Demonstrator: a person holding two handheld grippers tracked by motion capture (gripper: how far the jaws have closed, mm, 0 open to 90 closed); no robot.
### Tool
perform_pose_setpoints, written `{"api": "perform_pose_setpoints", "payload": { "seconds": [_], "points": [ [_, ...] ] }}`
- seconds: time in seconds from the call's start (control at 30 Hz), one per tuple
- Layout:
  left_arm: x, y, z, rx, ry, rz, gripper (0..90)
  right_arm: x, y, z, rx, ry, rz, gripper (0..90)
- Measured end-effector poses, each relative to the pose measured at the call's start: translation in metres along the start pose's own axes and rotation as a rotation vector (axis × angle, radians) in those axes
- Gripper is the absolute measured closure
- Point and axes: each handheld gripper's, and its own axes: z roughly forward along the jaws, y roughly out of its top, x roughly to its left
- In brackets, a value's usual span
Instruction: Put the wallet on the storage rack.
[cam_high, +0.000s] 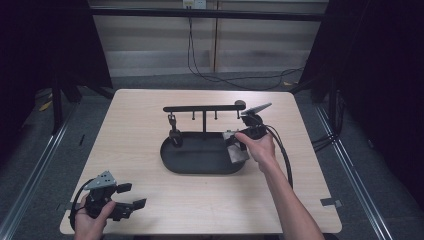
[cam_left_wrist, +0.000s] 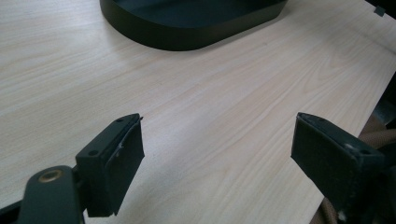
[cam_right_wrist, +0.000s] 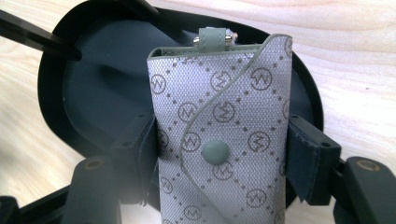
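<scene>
Holding a grey key pouch (cam_right_wrist: 219, 135) by its sides in the right claw (cam_right_wrist: 219, 154), over the right end of the black oval tray (cam_high: 200, 160) on the desk (cam_high: 130, 130). Resting wide and empty near the front-left corner, left claw (cam_high: 131, 196). Judged mid-carry, either toward a hook on the rack (cam_high: 202, 107) or the tray, calling for a steady approach; repeated circled "M"-like monogram, no readable words.

Grey pouch (cam_right_wrist: 219, 121), repeated circled "M" monograms
</scene>
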Motion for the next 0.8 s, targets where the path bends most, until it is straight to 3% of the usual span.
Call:
{"api": "perform_pose_setpoints", "payload": {
  "seconds": [0.3,0.8],
  "points": [
    [0.000,0.000,0.000,-0.002,-0.003,-0.002,16.9,-0.007,-0.003,0.005,-0.063,0.032,0.046,33.6],
    [0.000,0.000,0.000,0.003,-0.009,-0.002,16.9,-0.014,-0.004,0.023,-0.050,0.049,0.090,33.5]
  ]
}}
